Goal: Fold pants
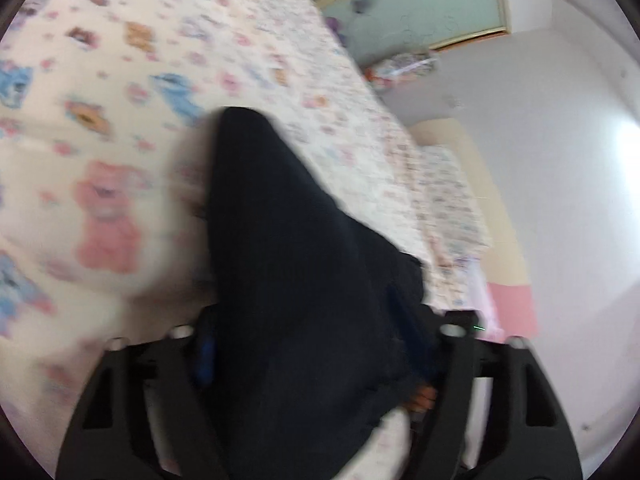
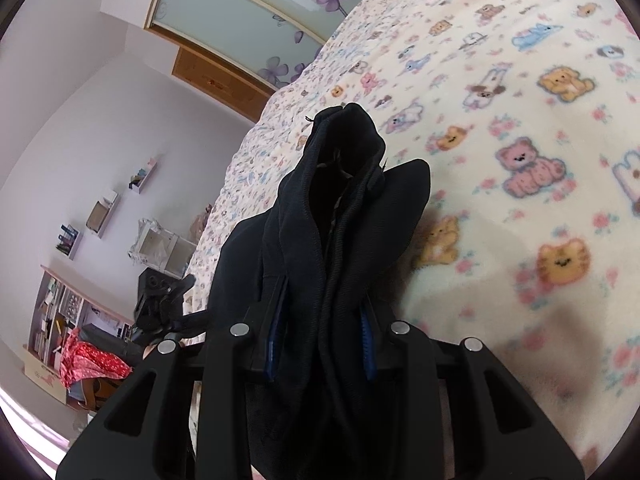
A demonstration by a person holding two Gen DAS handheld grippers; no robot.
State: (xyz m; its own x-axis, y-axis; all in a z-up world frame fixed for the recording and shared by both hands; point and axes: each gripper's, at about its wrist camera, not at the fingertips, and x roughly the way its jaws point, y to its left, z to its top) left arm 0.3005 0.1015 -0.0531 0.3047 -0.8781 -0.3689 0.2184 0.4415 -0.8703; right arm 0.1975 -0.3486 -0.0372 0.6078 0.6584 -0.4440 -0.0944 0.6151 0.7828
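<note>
The dark navy pants (image 1: 288,248) hang in a bunched fold between the fingers of my left gripper (image 1: 320,360), which is shut on the cloth above the bed. In the right wrist view the same pants (image 2: 340,208) show as several stacked layers with a hem edge sticking up. My right gripper (image 2: 320,348) is shut on those layers; its blue pads (image 2: 368,356) press the cloth from both sides. Both grippers hold the pants lifted off the bedspread. The left view is blurred by motion.
A cream bedspread (image 2: 520,160) printed with cartoon animals covers the bed under both grippers. A wardrobe with frosted glass and purple flowers (image 2: 260,20) stands beyond the bed. Shelves, a red cloth (image 2: 92,360) and clutter lie along the wall beside the bed.
</note>
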